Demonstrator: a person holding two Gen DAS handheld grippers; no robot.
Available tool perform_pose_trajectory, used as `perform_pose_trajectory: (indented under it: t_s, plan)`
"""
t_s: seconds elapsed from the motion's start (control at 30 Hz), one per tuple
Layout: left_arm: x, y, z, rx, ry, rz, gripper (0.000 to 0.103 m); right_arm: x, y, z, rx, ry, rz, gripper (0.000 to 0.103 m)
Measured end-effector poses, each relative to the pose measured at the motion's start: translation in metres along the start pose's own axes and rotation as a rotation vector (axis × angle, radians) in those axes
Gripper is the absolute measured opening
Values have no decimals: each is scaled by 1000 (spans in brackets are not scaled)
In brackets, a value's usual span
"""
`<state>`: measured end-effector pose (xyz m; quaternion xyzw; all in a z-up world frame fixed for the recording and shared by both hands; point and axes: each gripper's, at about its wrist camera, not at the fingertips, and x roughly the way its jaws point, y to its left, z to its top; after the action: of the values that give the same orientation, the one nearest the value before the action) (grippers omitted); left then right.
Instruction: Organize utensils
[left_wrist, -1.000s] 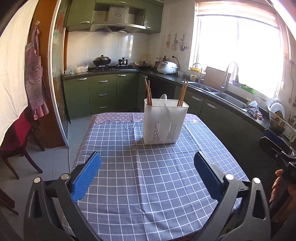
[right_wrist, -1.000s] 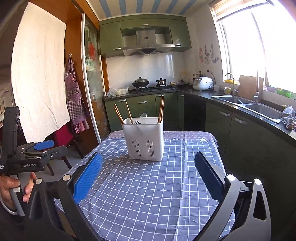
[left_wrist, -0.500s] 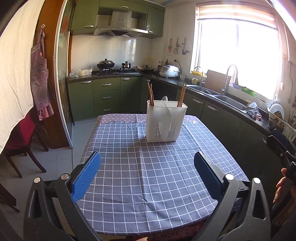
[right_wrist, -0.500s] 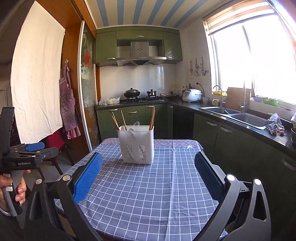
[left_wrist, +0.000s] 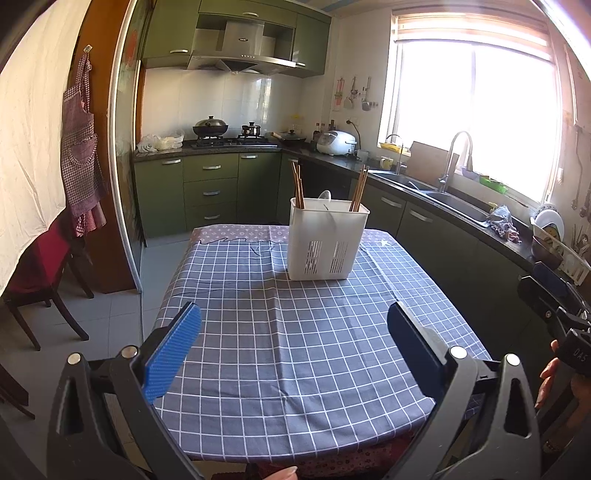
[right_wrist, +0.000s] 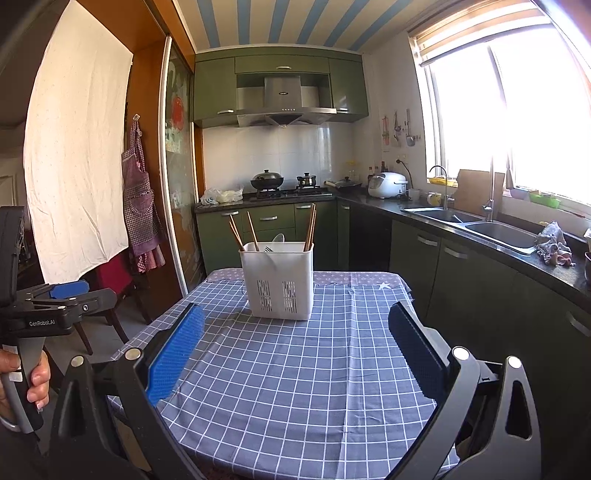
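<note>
Two grippers hung over the near edge of the checked tablecloth (left_wrist: 295, 354): the left gripper (left_wrist: 293, 343) and the right gripper (right_wrist: 295, 347), each spread wide and holding nothing. At twelve o'clock, well beyond both, stood one white utensil holder (left_wrist: 327, 240). Inside it stood chopsticks (right_wrist: 309, 227) in two clusters at either end, with one spoon (right_wrist: 279, 238) and a fork (right_wrist: 268, 249) between them.

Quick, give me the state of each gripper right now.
Left gripper: open, holding nothing, above the checked tablecloth.
Right gripper: open, holding nothing, short of the utensil holder.
</note>
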<state>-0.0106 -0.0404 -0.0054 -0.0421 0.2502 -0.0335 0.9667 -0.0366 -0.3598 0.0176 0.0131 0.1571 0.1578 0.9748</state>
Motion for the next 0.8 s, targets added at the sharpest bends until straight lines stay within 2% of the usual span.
perform_pose_trajectory:
  t_s: [0.8]
  plan:
    - [-1, -2, -4, -2, 18, 8, 96, 14, 6, -3, 2, 33, 35, 98]
